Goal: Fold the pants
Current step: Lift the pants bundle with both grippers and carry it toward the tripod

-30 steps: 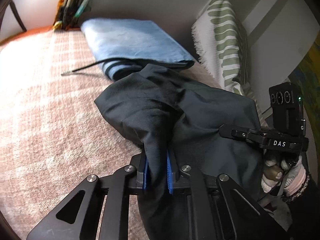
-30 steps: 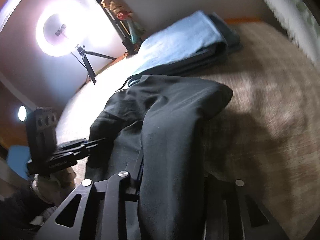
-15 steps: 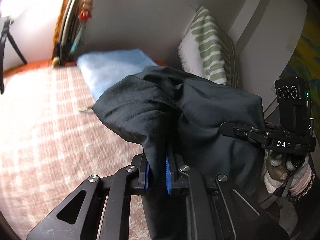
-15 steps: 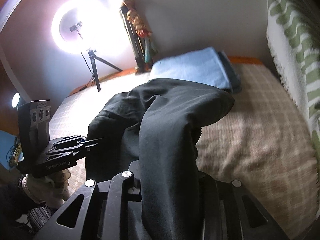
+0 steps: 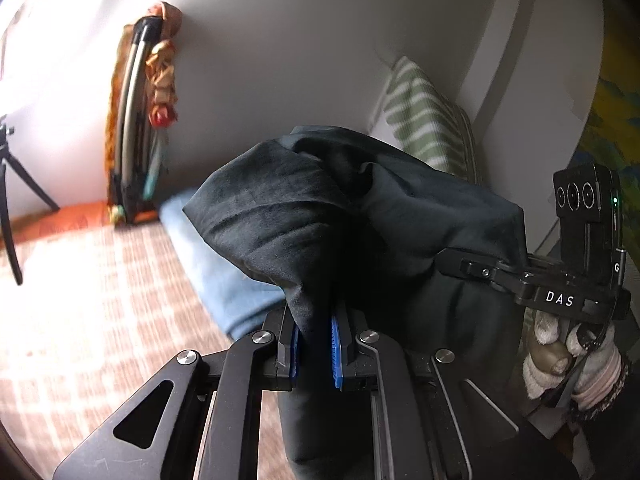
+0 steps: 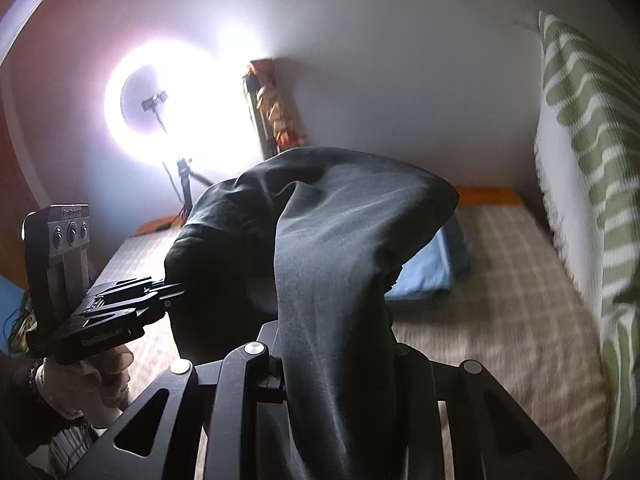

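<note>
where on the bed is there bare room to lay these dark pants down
Two bare patches of the plaid bedspread: one between the folded blue cloth and the tripod, another between that cloth and the striped pillow. The far end is taken by the cloth. Both grippers hold the pants.

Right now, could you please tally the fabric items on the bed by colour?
Black: 1, the pants, clamped in both the left gripper and the right gripper.
Blue: 1, the folded stack lying behind them.
Green-and-white striped: 1, the pillow against the wall.
Total: 3
</note>
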Motion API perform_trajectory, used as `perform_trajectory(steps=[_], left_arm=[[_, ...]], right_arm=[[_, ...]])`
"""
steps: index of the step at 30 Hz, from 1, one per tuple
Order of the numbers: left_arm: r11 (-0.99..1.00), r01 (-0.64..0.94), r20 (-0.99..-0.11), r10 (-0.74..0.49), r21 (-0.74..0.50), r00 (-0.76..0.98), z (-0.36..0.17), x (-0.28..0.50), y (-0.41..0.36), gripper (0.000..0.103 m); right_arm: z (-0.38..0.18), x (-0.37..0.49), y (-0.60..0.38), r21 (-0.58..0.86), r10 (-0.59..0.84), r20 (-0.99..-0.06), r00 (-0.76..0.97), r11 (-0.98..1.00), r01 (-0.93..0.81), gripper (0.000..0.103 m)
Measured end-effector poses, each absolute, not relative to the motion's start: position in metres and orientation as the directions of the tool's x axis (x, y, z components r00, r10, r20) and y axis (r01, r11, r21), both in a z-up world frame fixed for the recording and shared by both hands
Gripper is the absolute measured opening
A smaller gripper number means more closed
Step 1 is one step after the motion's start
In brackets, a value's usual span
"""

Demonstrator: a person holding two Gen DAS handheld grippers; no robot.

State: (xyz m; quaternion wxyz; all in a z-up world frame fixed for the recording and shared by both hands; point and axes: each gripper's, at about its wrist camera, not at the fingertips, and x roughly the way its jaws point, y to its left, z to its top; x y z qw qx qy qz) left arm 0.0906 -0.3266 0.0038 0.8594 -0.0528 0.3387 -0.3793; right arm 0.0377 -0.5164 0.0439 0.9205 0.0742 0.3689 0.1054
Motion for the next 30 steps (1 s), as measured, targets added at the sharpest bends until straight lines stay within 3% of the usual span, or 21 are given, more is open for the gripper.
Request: perform_trajectory(steps=[12, 30], left_arm=[[0.752, 0.594, -0.544, -0.638, -0.288, 0.544, 0.015, 0.162, -0.333, 0.010], [0.823, 0.520, -0.611, -0.536, -0.227, 0.582, -0.029, 0.248, -0.361, 0.010]], right_arm=[[0.057, 0.127, -0.523, 0.190, 0.241, -0.644, 0.726, 0.970, -0.153, 0.025], [-0.003, 0.245, -0.541, 0.184, 0.240, -0.693, 0.680, 0.971, -0.156, 0.025]])
